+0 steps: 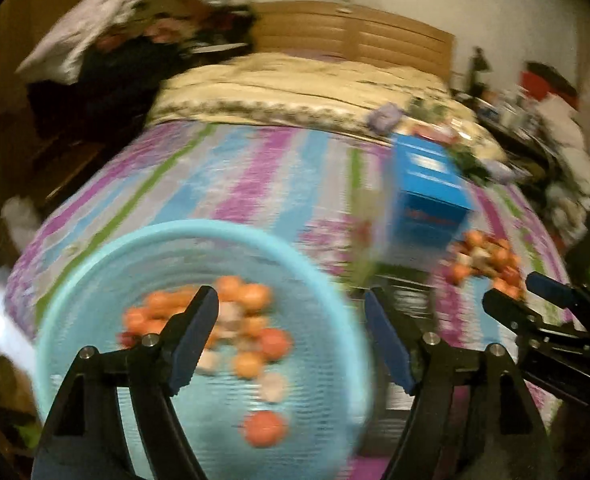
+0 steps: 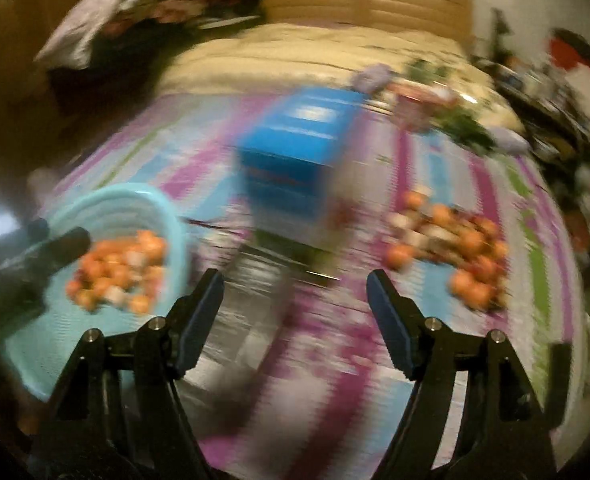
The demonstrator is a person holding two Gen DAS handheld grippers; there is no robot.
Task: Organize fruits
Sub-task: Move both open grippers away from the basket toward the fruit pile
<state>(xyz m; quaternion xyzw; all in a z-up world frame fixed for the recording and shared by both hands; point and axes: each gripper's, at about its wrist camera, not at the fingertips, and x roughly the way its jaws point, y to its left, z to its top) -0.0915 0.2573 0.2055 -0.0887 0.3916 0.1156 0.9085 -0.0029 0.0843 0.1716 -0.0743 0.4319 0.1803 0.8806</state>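
A light blue round basket sits on the striped bedspread and holds several orange and pale fruits. My left gripper hovers over the basket's right half, open, with nothing between its fingers. A loose pile of orange fruits lies on the bedspread to the right. My right gripper is open and empty, above the bedspread between basket and pile. Both views are motion-blurred.
A blue box stands on the bed behind the grippers, with a shiny grey sheet in front of it. Cream bedding and a wooden headboard lie beyond. Clutter lines both sides of the bed.
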